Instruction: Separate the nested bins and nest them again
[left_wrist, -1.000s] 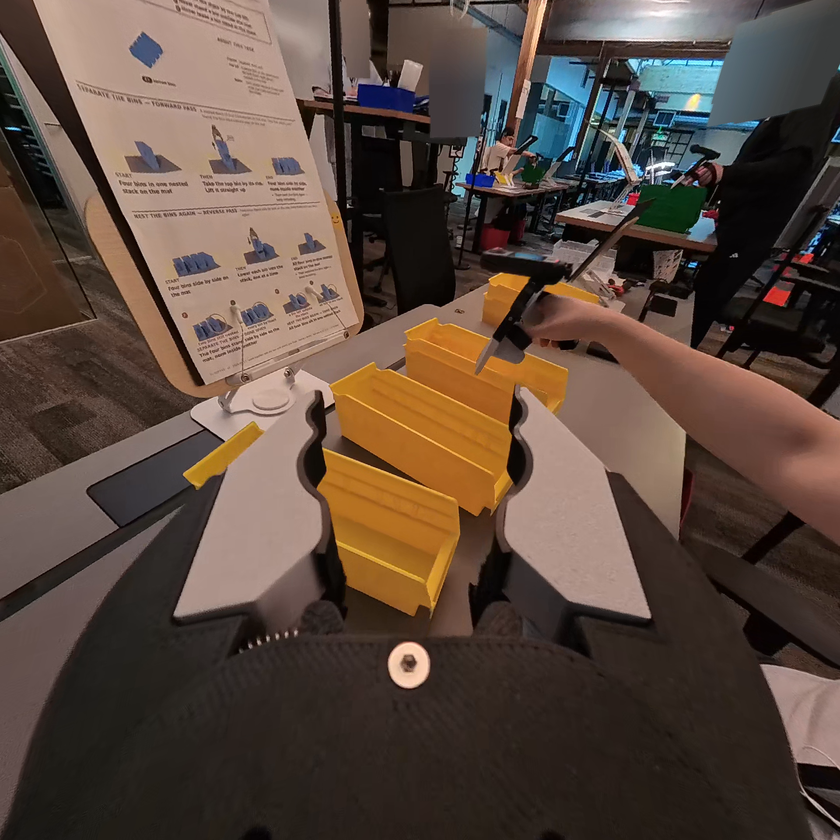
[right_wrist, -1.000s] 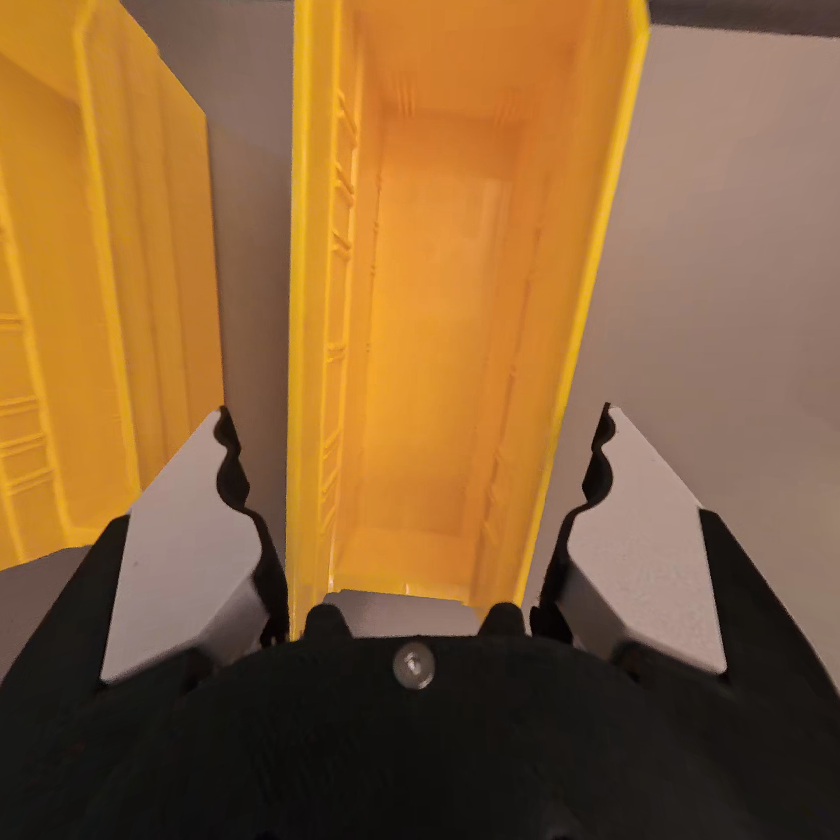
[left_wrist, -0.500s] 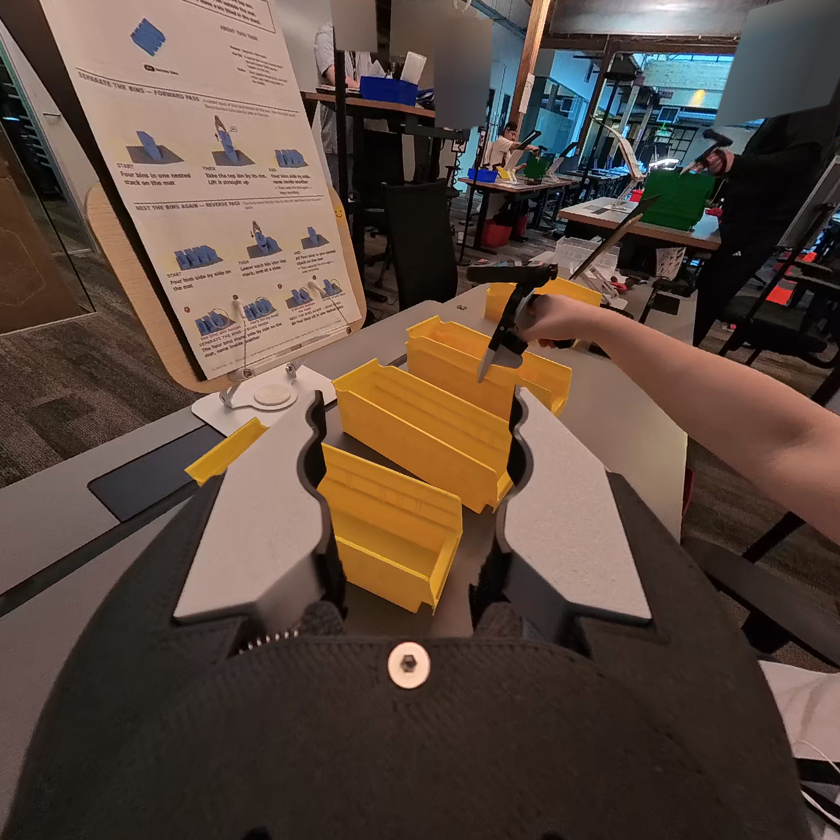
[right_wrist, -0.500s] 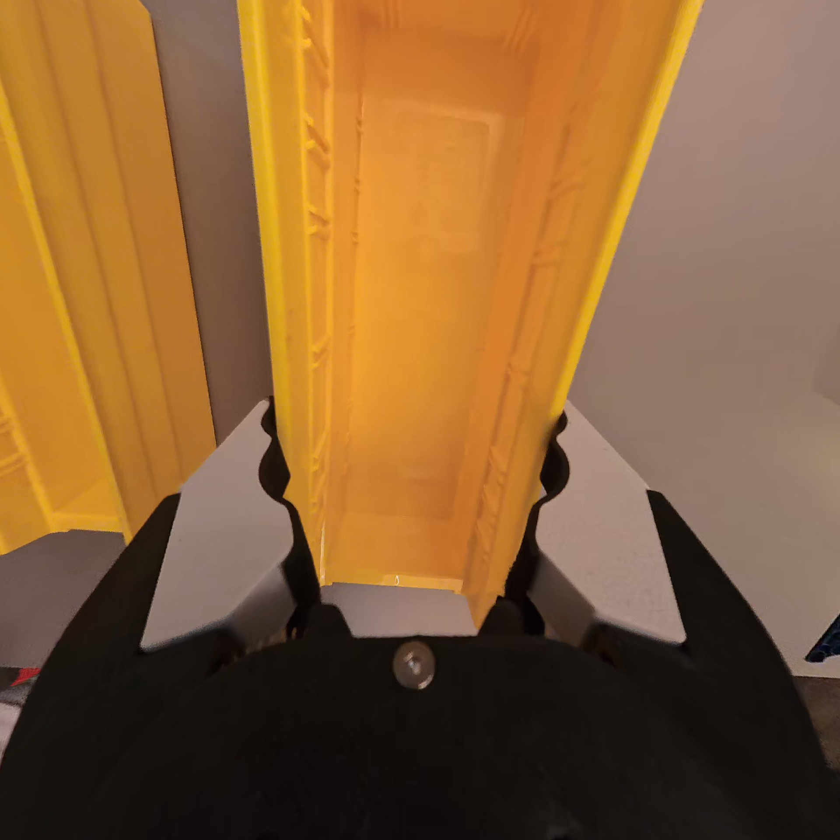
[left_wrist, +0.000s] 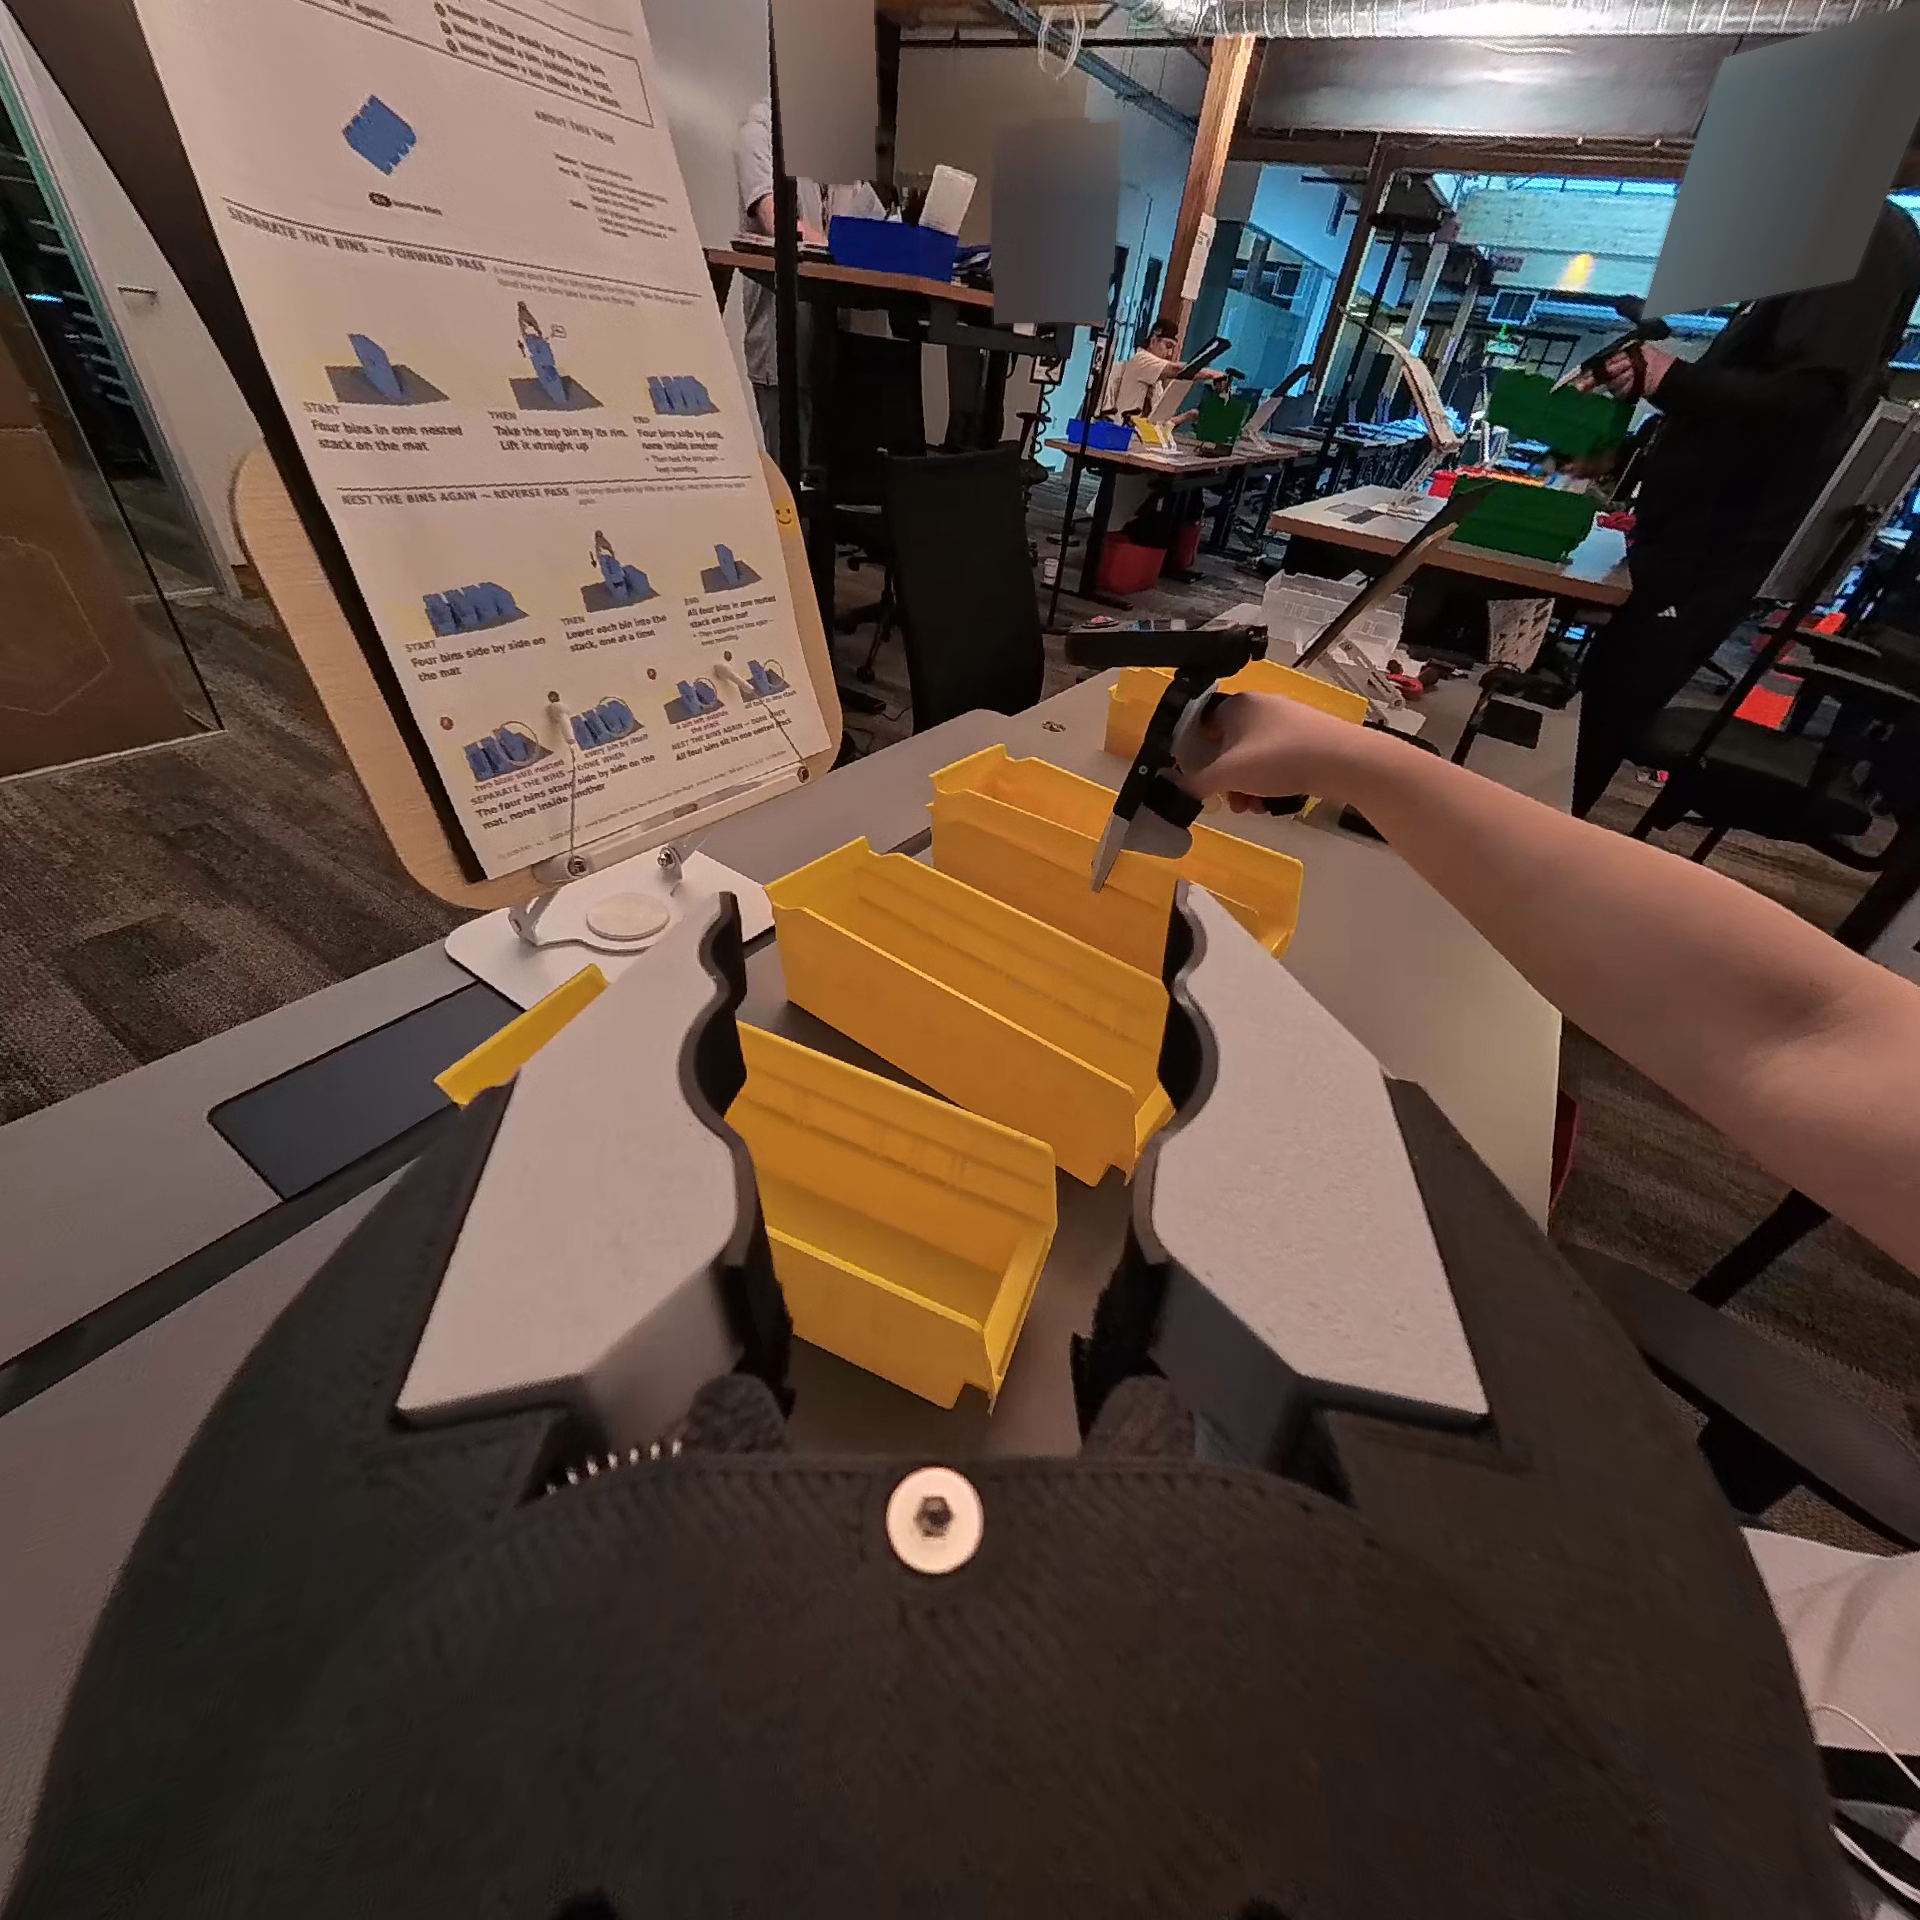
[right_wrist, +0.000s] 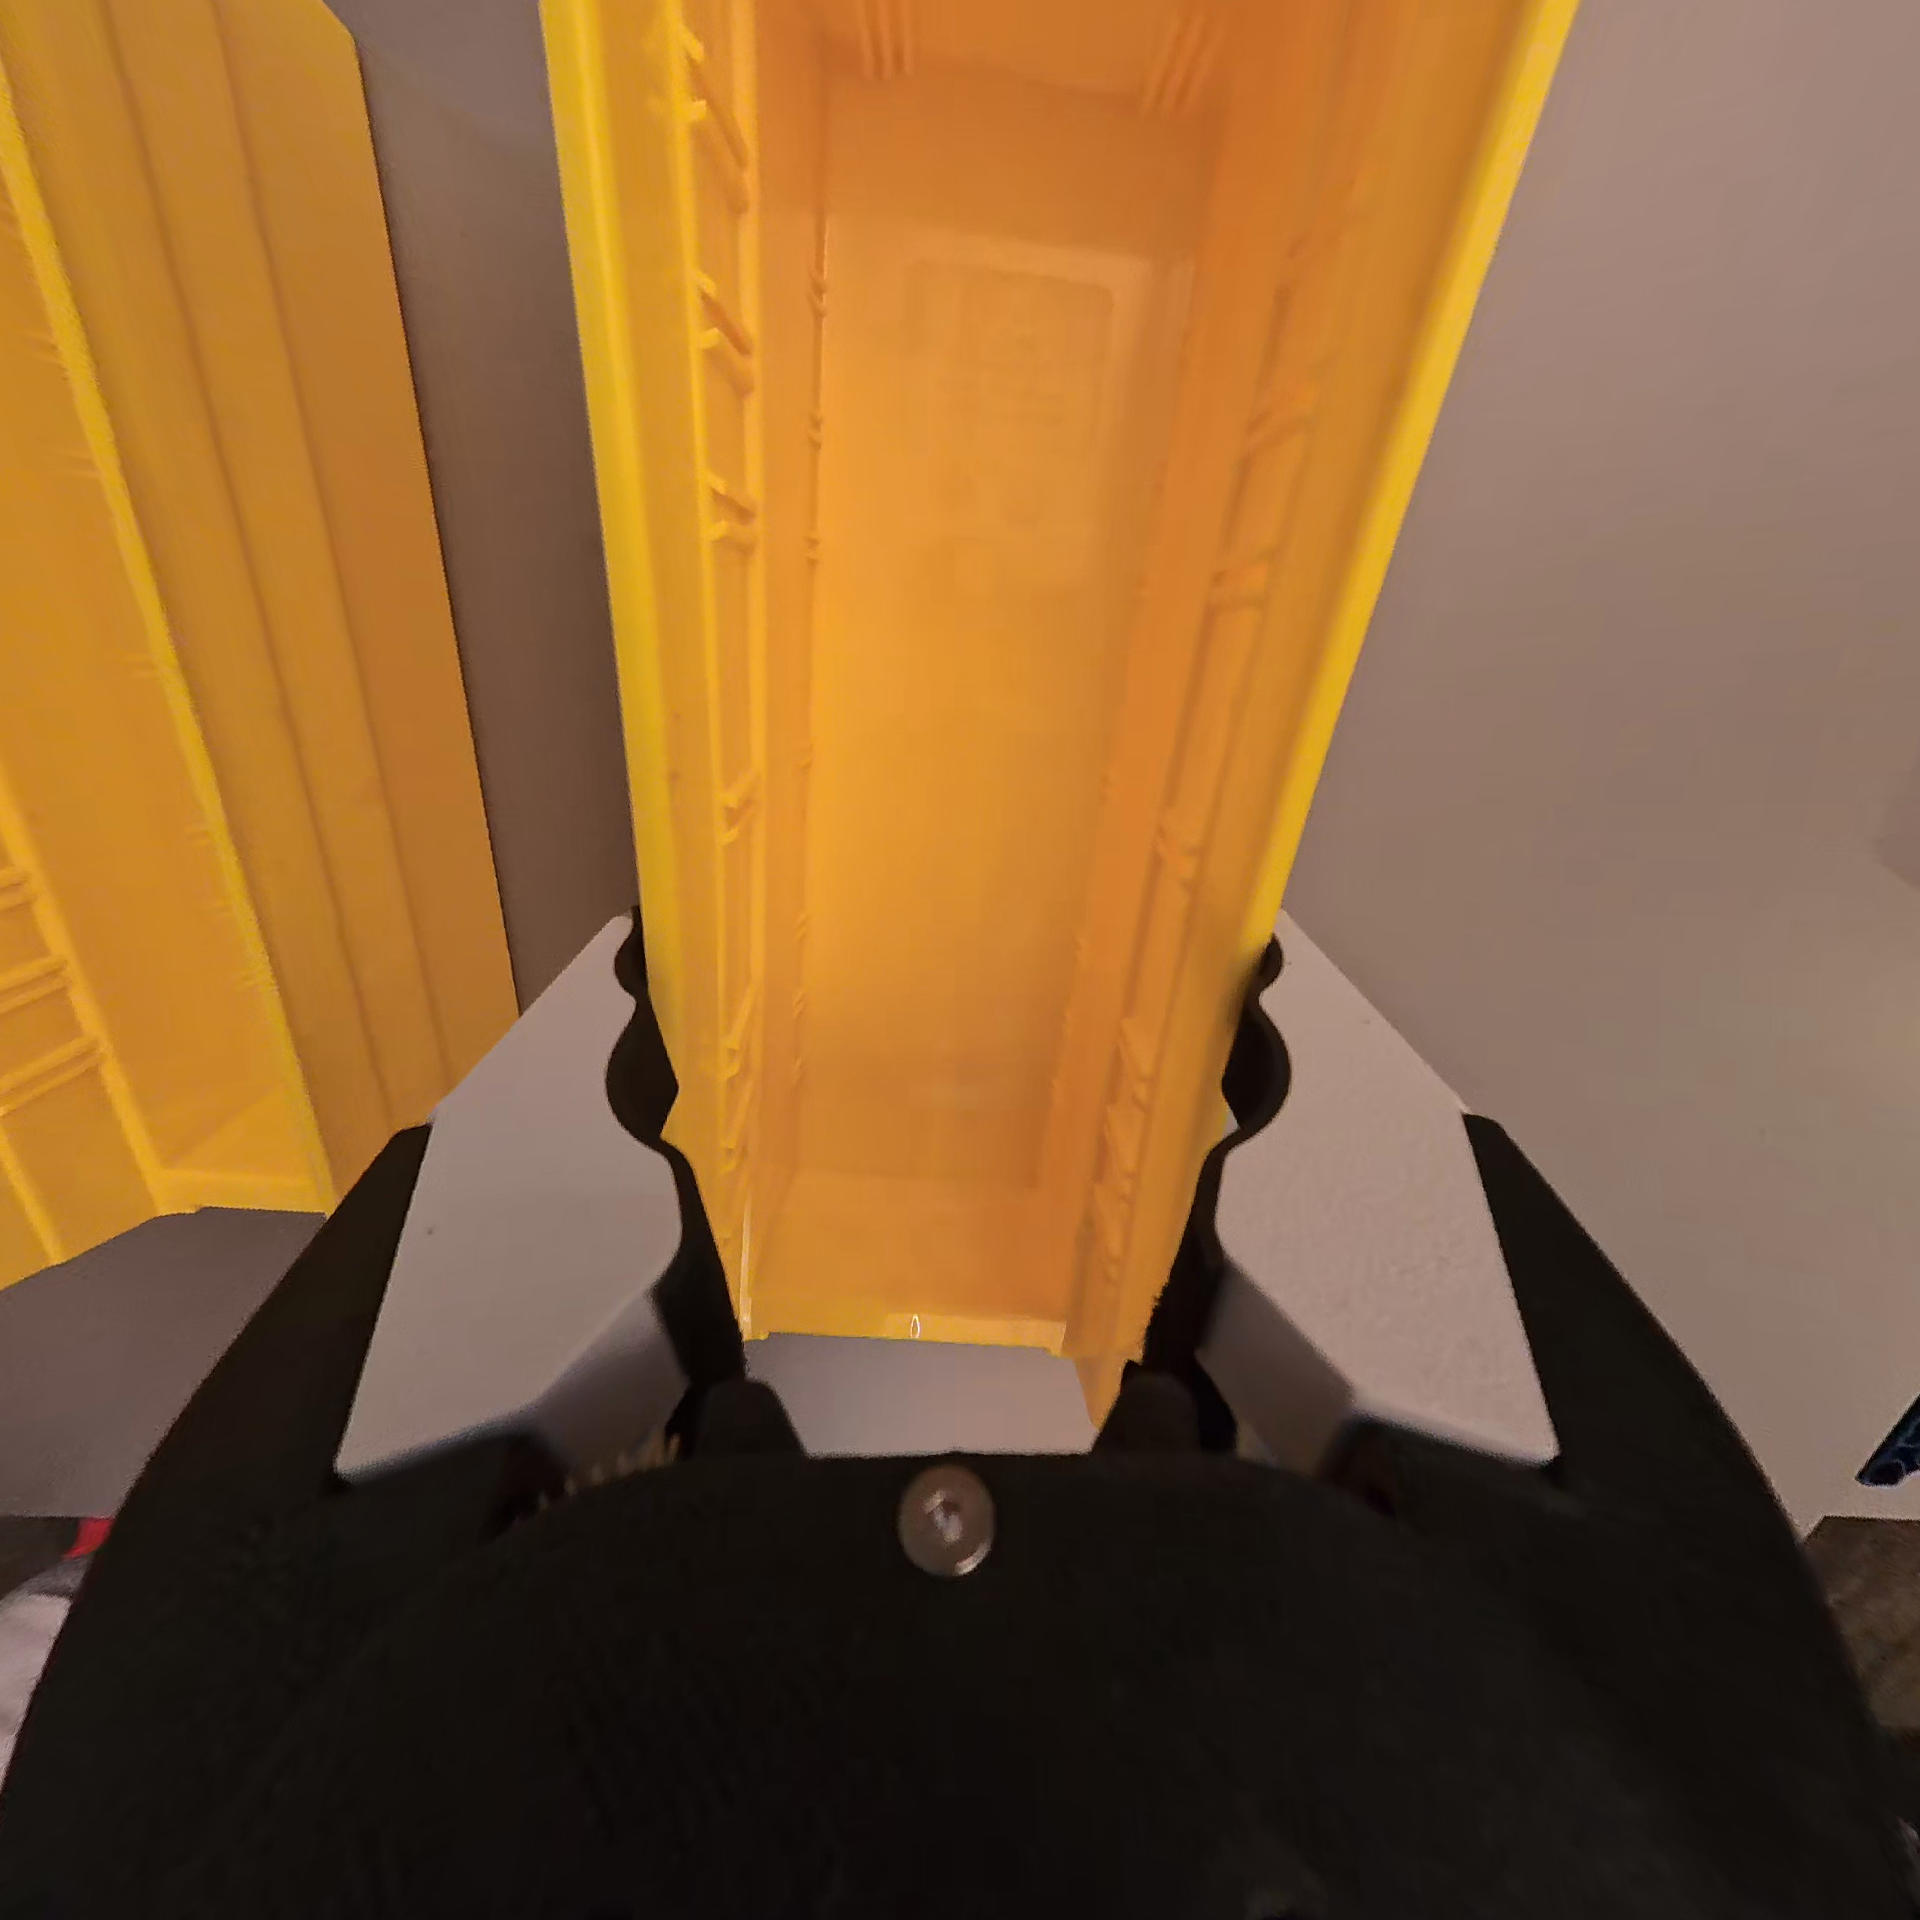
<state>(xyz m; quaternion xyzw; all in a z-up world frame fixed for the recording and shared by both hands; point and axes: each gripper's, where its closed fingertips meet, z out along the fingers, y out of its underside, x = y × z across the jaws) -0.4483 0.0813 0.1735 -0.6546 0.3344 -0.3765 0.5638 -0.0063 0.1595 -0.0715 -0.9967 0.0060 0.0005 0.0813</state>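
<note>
Grey tabletop (left_wrist: 1434, 997) carrying separate yellow bins in a row, bare margin toward its right edge. Right gripper (right_wrist: 951, 1039) pads press both long walls of the third bin (right_wrist: 966, 582). Left gripper (left_wrist: 951, 1049) fingers spread, hovering above the nearest bin (left_wrist: 894, 1195).

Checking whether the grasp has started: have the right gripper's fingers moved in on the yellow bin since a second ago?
Yes. The right gripper fingers, earlier apart from the yellow bin, have come inward onto its side walls.
</note>
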